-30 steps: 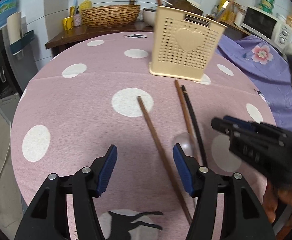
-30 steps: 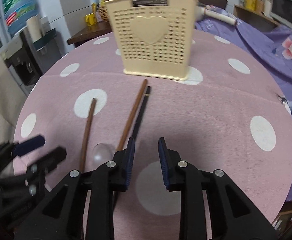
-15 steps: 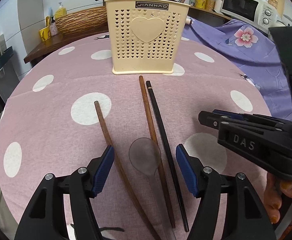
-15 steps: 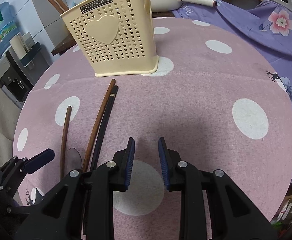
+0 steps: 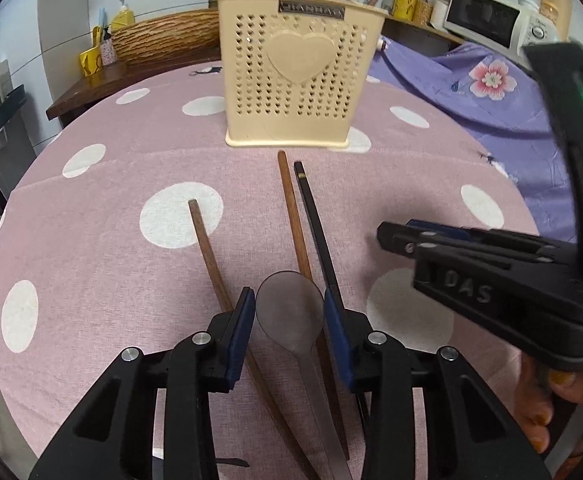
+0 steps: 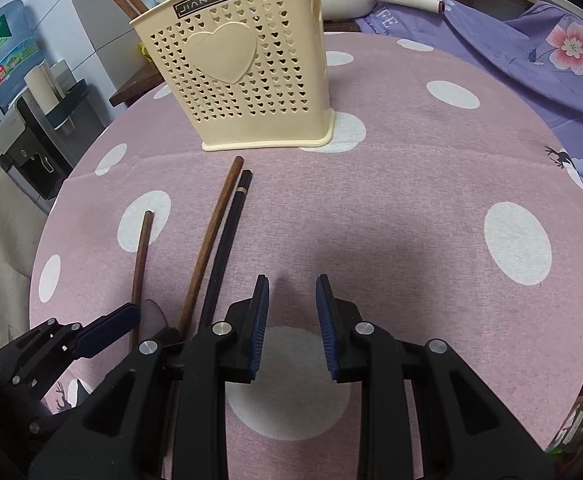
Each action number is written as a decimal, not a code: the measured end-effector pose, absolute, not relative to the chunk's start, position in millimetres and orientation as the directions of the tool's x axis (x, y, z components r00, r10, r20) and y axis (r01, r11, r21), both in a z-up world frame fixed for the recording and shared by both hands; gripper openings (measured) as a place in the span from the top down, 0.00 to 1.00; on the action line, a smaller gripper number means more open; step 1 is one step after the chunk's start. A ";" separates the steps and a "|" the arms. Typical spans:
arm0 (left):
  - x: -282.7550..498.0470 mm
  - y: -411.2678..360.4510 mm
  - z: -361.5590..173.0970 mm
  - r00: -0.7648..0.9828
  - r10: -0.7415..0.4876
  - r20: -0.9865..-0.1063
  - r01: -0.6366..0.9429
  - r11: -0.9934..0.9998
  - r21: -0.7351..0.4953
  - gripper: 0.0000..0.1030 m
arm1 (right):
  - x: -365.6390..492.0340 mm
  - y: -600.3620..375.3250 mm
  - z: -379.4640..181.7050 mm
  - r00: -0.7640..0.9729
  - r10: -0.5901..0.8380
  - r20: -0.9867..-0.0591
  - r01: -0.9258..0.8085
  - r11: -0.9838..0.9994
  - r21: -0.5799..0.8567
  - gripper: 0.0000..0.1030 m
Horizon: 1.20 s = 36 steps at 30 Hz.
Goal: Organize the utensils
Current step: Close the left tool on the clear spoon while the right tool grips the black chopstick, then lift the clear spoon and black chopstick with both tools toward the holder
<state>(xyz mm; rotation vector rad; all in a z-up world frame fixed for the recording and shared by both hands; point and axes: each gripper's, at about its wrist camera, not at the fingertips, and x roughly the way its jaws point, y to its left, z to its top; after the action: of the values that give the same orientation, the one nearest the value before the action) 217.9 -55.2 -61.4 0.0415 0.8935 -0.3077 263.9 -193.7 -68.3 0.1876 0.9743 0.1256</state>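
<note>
**Left jaws close in on the spoon bowl**

The left gripper (image 5: 289,320) has just been narrowing its jaws around the clear spoon (image 5: 290,312); its bowl sits between the pads, and whether they touch it yet I cannot tell. The spoon's handle runs back toward the near edge of the surface (image 5: 91,248), under the gripper, beside a brown chopstick (image 5: 296,220) and a black chopstick (image 5: 317,228). The right gripper (image 6: 293,320) hangs empty, jaws slightly apart, farther off. The right view shows only a sliver of the spoon, but more of the holder (image 6: 247,80) side.
</note>
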 end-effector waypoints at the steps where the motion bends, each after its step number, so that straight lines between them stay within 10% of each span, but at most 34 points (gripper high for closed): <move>1: 217.0 -51.8 -56.9 0.595 -0.250 -0.764 0.275 0.956 -0.099 0.66 | 267.4 -189.8 -67.9 0.553 0.197 -0.810 -0.027 0.975 0.219 0.76; 21: 218.7 -15.5 -50.7 0.611 -0.254 -0.750 0.203 0.966 -0.162 0.66 | 349.3 -137.6 -74.4 0.481 0.105 -0.870 -0.026 0.994 0.106 0.76; 26: 219.4 -13.5 -45.3 0.620 -0.252 -0.743 0.201 0.967 -0.160 0.66 | 356.5 -131.2 -75.0 0.478 0.080 -0.875 -0.014 0.996 0.084 0.91; 36: 216.1 -8.0 -29.9 0.643 -0.259 -0.720 0.199 0.965 -0.169 0.66 | 332.5 -163.4 -66.9 0.522 0.236 -0.820 -0.029 0.965 0.259 0.92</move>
<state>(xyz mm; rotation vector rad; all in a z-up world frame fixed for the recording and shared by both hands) 216.1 -8.0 -29.9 -0.0764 0.8321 -0.2610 332.5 -163.4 -66.9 0.2246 1.0114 0.1598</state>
